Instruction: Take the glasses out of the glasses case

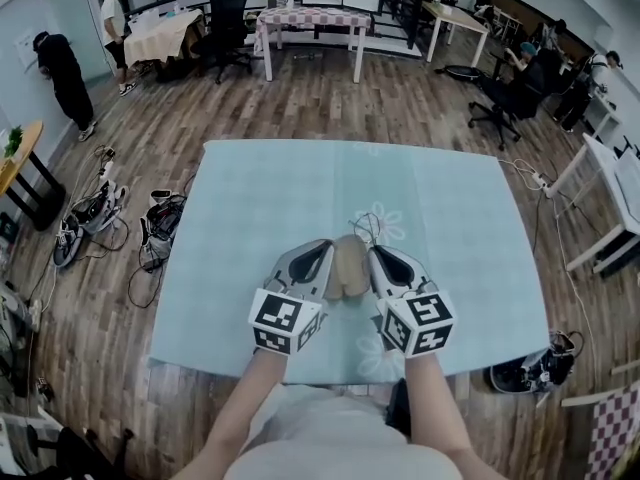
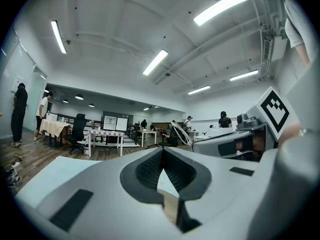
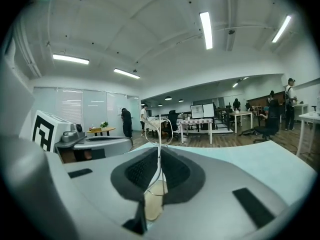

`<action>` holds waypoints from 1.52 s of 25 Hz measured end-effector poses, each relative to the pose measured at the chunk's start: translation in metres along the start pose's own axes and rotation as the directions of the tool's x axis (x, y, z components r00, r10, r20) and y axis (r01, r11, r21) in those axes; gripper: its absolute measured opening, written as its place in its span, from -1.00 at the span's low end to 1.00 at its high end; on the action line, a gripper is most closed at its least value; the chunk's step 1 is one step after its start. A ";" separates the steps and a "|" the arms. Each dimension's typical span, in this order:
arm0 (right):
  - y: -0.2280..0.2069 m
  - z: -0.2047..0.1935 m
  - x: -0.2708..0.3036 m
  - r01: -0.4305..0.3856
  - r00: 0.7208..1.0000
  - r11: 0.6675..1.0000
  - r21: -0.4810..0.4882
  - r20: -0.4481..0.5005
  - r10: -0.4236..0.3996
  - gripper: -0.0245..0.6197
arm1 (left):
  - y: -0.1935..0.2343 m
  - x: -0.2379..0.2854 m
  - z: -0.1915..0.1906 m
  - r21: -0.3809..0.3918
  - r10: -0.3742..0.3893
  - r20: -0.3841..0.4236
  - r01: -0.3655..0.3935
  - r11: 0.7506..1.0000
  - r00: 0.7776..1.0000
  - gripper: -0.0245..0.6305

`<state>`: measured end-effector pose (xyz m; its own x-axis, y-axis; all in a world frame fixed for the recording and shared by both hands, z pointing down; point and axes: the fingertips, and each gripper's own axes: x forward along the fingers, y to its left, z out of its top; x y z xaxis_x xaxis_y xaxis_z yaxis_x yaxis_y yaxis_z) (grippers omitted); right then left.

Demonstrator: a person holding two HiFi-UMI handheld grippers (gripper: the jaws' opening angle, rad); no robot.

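Both grippers held close together above table [image 1: 250,208].
Left gripper [image 1: 318,254] clamped on tan case [image 1: 348,268], likely to anchor it.
Right gripper [image 1: 386,258] pinched shut on thin wire glasses [image 1: 372,226]. Frame sticks out past case's far end. Opposed grips suit pulling the two apart.

We see a pale turquoise tablecloth [image 1: 270,198] with faint white flowers, a tan glasses case [image 1: 348,268] and thin, silvery wire glasses [image 3: 160,134]. The left gripper [image 1: 322,250] and right gripper [image 1: 380,256] are light grey with black pads [image 2: 150,171] and black-and-white marker cubes [image 1: 285,320]. The floor [image 1: 300,108] is brown wood planking; a far table [image 1: 310,18] wears red-and-white checks.
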<state>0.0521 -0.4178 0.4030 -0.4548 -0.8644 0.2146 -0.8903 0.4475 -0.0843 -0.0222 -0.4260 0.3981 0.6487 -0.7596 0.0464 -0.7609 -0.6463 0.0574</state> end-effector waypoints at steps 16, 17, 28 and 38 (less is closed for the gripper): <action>0.010 0.047 -0.034 0.025 0.980 0.994 -0.103 0.198 -0.004 -0.84 | -0.010 0.002 0.044 0.085 -0.019 0.118 0.009 0.996 0.993 -0.90; 0.011 0.048 -0.035 0.026 0.979 0.994 -0.105 0.206 -0.004 -0.84 | -0.012 0.001 0.046 0.094 -0.025 0.127 0.013 0.996 0.992 -0.90; 0.017 0.055 -0.042 0.052 0.962 0.987 -0.155 0.273 -0.008 -0.84 | -0.019 -0.006 0.062 0.111 -0.043 0.211 0.019 0.994 0.977 -0.90; 0.024 0.054 -0.044 0.057 0.962 0.983 -0.174 0.273 -0.007 -0.84 | -0.023 -0.010 0.061 0.106 -0.044 0.216 0.022 0.994 0.975 -0.90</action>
<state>0.0491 -0.3812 0.3393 -0.4373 -0.8974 -0.0587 -0.8971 0.4307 0.0985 -0.0125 -0.4080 0.3352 0.6635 -0.7280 -0.1728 -0.7439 -0.6666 -0.0478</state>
